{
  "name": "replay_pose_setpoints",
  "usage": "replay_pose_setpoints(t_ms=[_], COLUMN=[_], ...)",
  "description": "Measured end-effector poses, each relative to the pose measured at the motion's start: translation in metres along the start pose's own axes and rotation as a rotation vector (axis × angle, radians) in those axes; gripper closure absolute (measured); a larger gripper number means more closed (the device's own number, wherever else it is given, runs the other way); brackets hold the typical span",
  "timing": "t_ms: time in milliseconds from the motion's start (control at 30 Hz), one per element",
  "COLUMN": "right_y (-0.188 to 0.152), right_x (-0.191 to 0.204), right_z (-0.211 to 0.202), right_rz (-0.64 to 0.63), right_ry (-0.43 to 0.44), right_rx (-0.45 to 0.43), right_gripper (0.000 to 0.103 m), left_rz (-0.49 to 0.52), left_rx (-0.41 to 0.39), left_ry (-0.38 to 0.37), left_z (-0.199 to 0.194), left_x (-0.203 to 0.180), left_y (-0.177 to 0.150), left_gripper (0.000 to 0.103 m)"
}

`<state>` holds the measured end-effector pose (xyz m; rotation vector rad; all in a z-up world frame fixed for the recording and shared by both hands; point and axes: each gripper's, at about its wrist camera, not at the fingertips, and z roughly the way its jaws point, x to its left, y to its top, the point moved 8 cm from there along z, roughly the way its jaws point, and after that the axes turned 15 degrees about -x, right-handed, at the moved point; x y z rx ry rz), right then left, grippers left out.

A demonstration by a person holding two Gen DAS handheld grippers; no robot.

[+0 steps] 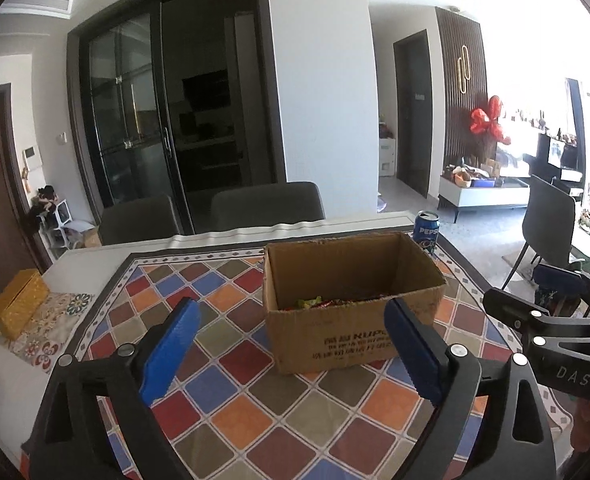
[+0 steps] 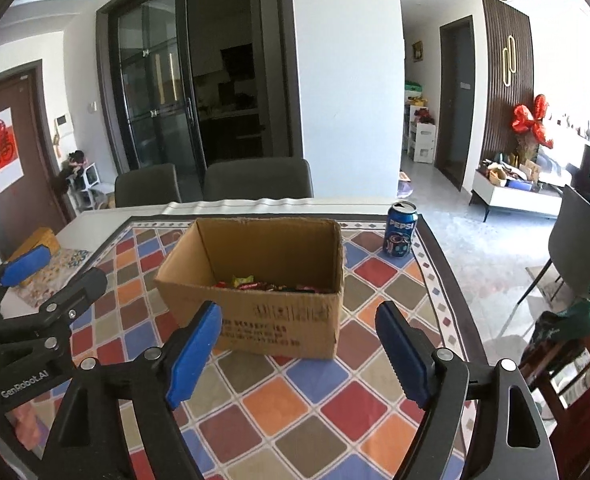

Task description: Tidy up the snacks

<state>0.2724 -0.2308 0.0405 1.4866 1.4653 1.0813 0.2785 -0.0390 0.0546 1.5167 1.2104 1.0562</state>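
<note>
Two hand-held grippers above a tabletop (image 2: pixel 447 248) covered by a checkered cloth (image 2: pixel 295 400). Nearest the cameras, the left hand-held gripper (image 1: pixel 291 344) and the right hand-held gripper (image 2: pixel 299 344) both have their blue pads spread wide with nothing between them; each hangs clear of the cloth, side by side, the left one's arm visible at the left edge of the right view. Straight ahead of both, on the cloth, stands an open box (image 2: pixel 255 312), its long axis running across the line of approach, left to right. The box lies ahead and slightly right of the left hand-held gripper, ahead and slightly left of the right one, so it sits between the two; neither is plainly nearer. Wrapped snacks (image 2: pixel 267 285) lie low inside the box, on its floor, below the near wall's rim; reaching them would probably call for a descent over that wall. Beyond the box, to its right and apart from it, stands an opened can (image 2: pixel 399 230). Farthest, two chairs (image 2: pixel 255 180) at the tabletop's far edge.
</note>
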Motion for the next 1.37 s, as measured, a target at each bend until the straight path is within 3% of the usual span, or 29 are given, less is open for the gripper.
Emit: replay_pose_setpoints(t_ms=[633,1367], right_y=[-0.020,-0.024], right_x=[0.000,0.004], right_z=[-0.065,-0.079], right_rz=[-0.010,-0.024], right_ry=[-0.007,0.005], right_rx=[-0.045,-0.055], right_gripper=[0.020,0.020], left_rz=[-0.013,-0.020], left_rx=[-0.047,-0.042], left_ry=[0.017,0.021], left_z=[-0.066,-0.078], left_x=[-0.001,-0.004], left_y=[-0.003,-0.010], left_gripper=[0.000,0.000])
